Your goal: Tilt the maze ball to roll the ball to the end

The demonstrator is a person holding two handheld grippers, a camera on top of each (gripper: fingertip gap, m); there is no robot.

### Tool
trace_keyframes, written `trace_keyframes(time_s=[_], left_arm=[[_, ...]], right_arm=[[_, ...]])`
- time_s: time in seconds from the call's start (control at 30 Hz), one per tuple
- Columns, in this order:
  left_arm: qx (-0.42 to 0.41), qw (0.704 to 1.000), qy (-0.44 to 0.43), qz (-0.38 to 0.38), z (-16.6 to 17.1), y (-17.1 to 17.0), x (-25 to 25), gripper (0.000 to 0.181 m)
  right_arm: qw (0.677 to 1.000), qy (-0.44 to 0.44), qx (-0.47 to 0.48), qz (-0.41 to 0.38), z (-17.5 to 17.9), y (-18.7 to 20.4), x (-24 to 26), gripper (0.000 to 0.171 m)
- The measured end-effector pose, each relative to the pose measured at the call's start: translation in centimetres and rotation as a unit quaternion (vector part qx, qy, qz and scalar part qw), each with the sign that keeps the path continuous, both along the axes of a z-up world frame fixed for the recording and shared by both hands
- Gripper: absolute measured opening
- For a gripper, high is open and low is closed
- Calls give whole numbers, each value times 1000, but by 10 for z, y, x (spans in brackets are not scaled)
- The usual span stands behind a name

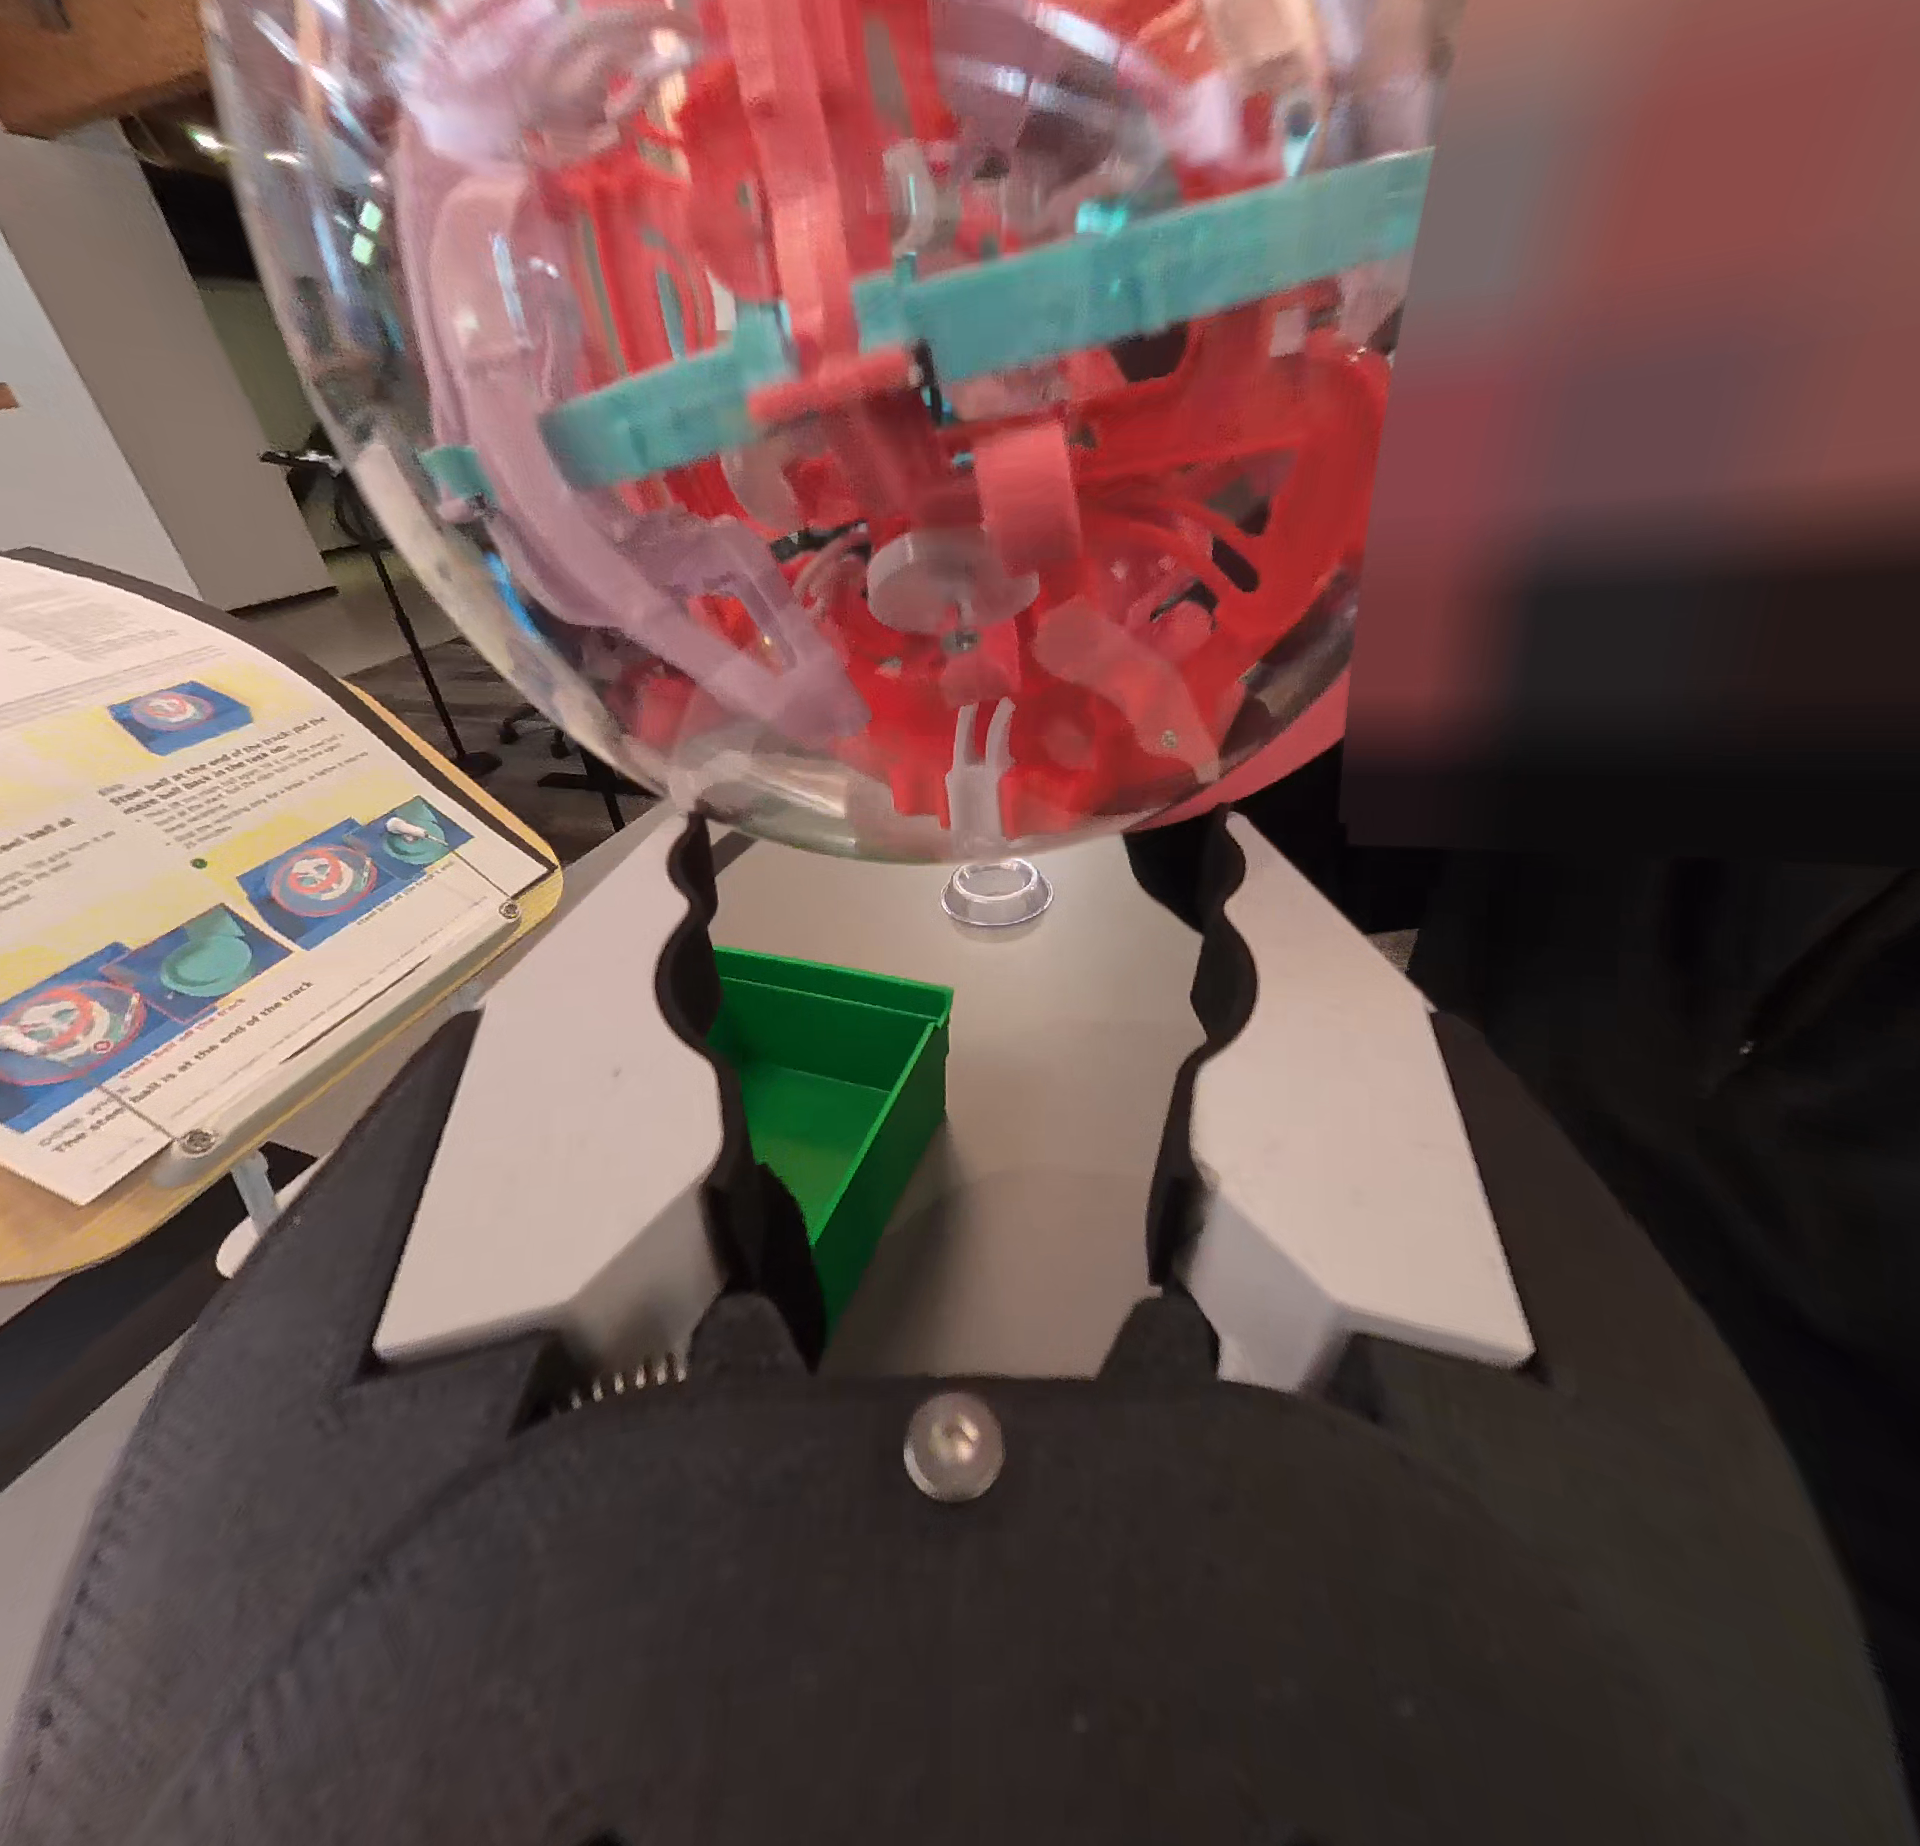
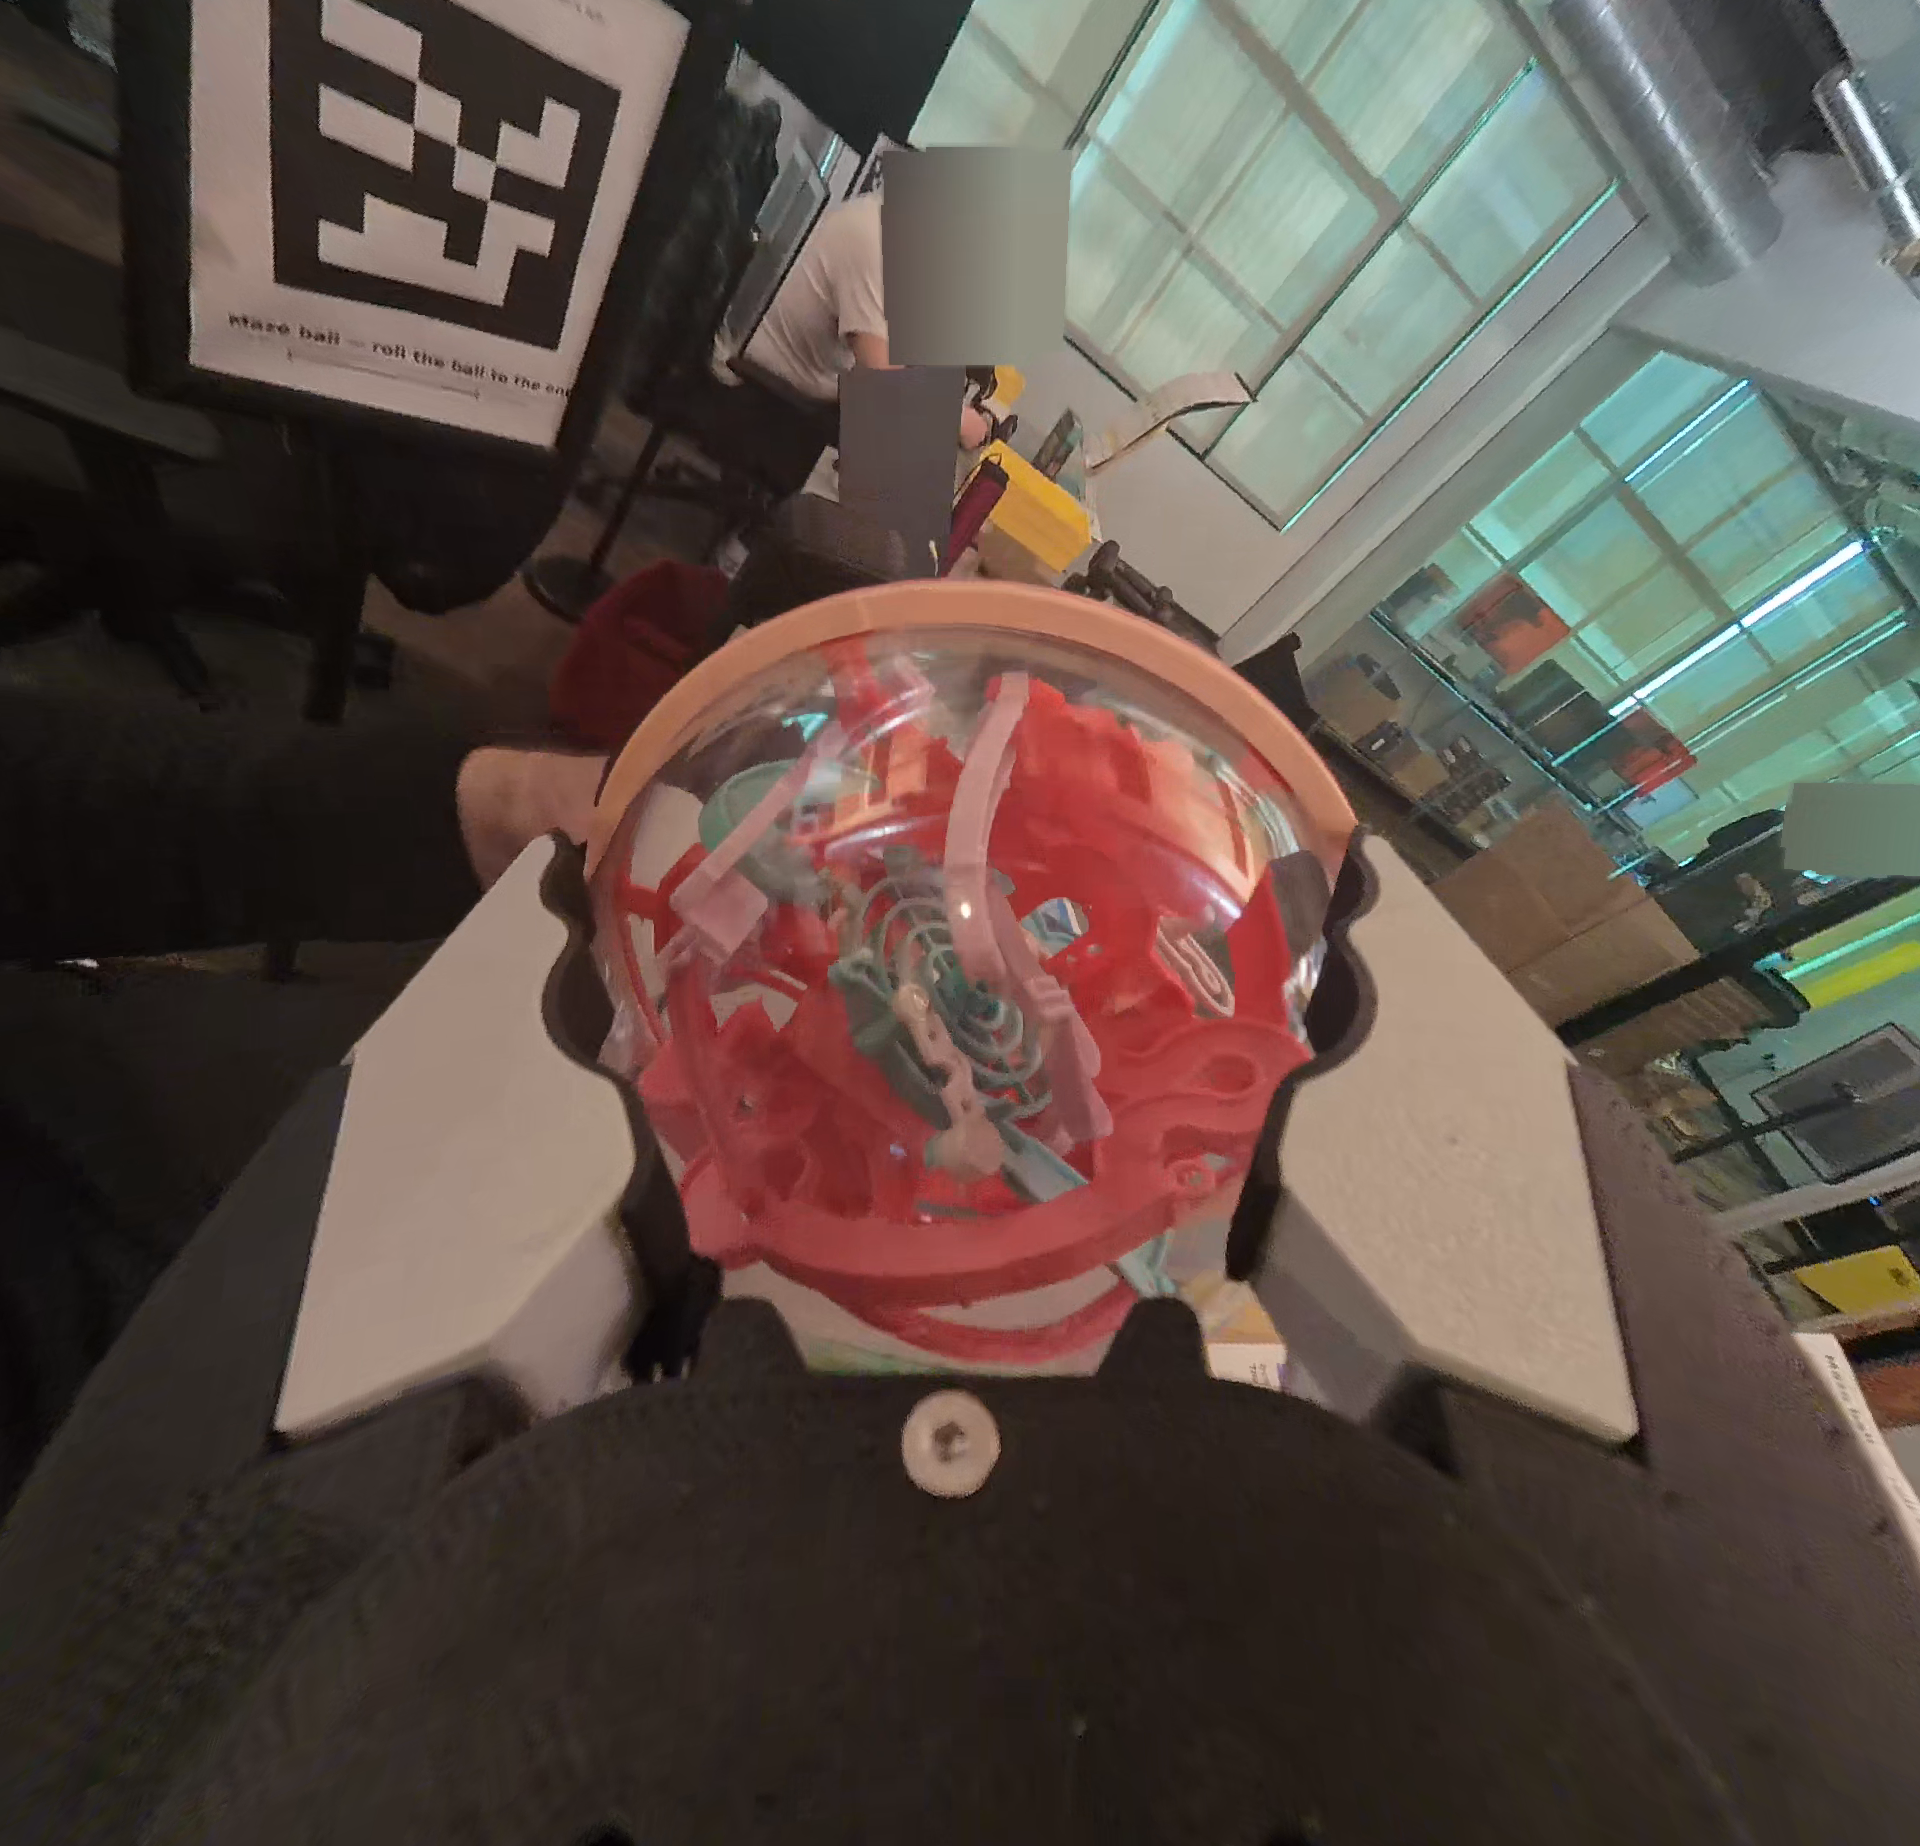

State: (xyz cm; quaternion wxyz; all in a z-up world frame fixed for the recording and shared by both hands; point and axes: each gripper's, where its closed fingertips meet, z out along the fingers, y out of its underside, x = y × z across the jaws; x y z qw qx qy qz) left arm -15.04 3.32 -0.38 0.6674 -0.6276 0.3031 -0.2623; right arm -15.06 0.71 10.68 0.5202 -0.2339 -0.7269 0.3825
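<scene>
**One maze ball, two grippers on our count**

We count one clear maze ball (image 1: pixel 831 373), one green bin (image 1: pixel 847 1090) and one small clear cup (image 1: pixel 995 890) at twelve o'clock from it. One instruction sheet (image 1: pixel 208 861) lies at nine o'clock. We hold two grippers, the left gripper (image 1: pixel 956 923) and the right gripper (image 2: pixel 961 923). One marker board (image 2: pixel 416 165) stands at eleven o'clock.

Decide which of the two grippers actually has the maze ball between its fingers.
The right gripper: the maze ball sits between its fingers. The left gripper stands open below the ball, holding nothing.
</scene>
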Motion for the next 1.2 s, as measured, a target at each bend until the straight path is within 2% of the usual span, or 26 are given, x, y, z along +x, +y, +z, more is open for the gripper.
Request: trace_keyframes(time_s=[0.37,0.5,1.2], left_arm=[[18,999,12,-25,-6,17,13,89],[21,999,9,-29,-5,21,16,90],[13,998,-30,-53,-5,27,23,89]], right_arm=[[998,-33,46,-1,-1,-15,-5,130],[998,-34,60,-7,-3,-16,-8,132],[999,-39,28,21,-5,-13,-13,136]])
